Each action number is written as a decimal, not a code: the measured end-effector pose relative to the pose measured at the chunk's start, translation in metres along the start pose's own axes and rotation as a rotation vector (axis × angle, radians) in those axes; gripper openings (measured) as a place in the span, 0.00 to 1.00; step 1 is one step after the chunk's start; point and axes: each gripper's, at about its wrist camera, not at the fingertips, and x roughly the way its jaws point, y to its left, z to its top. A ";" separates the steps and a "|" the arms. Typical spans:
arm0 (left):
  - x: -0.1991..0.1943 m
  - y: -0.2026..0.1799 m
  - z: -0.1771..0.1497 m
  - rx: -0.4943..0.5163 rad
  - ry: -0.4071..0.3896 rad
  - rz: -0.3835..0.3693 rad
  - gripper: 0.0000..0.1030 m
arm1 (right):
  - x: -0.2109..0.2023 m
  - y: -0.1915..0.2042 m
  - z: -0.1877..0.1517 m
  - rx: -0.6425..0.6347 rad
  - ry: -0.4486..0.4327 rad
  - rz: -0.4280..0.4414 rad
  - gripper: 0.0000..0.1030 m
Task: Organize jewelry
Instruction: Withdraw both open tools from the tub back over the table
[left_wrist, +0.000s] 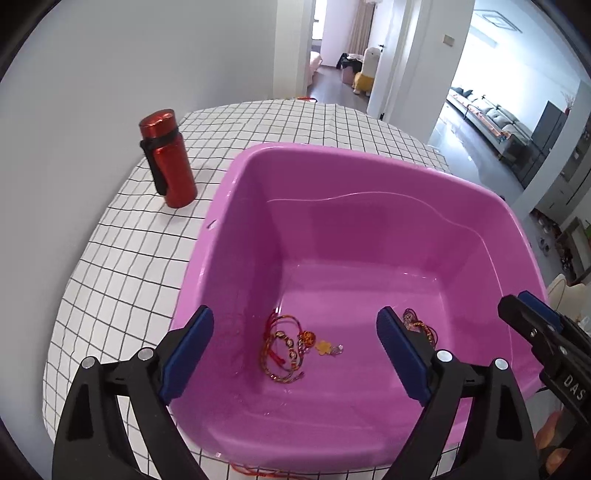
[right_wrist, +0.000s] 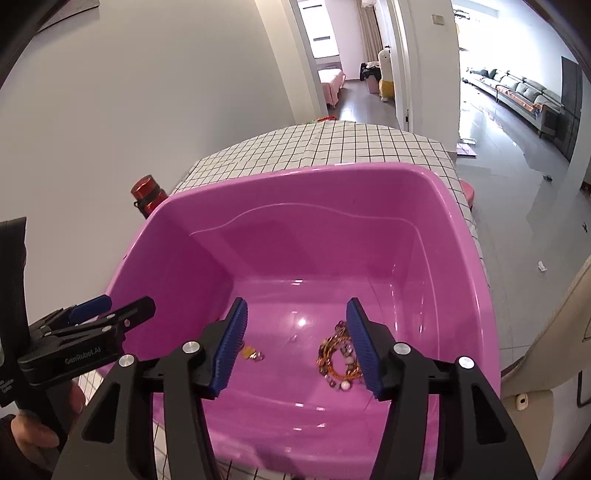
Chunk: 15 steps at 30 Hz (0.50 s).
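A pink plastic basin (left_wrist: 236, 192) stands on the checked tablecloth, and both grippers hover over its near rim, pointing down into it. On its floor lie a tangle of red and gold cord bracelets (left_wrist: 284, 347), a small yellow charm (left_wrist: 325, 347) and a second gold beaded bundle (left_wrist: 417, 325). My left gripper (left_wrist: 295, 314) is open wide with nothing between its blue pads. In the right wrist view my right gripper (right_wrist: 297, 306) is open above the gold bundle (right_wrist: 338, 358), clear of it; the charm (right_wrist: 251, 352) peeks out by its left pad.
A red metal bottle (left_wrist: 168, 158) stands on the checked cloth (left_wrist: 122, 258) left of the basin, near the wall. A red cord (left_wrist: 255, 470) lies under the basin's near edge. A hand (right_wrist: 37, 432) holds the left gripper's handle. Open floor lies beyond the table's right edge.
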 end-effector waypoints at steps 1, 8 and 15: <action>-0.004 0.000 -0.001 0.001 -0.004 0.000 0.86 | -0.003 0.003 -0.001 -0.003 -0.002 0.002 0.53; -0.027 0.007 -0.015 0.002 -0.013 -0.007 0.86 | -0.029 0.014 -0.013 0.000 -0.023 0.010 0.60; -0.052 0.021 -0.039 -0.006 -0.013 -0.027 0.89 | -0.057 0.025 -0.035 0.038 -0.015 0.036 0.67</action>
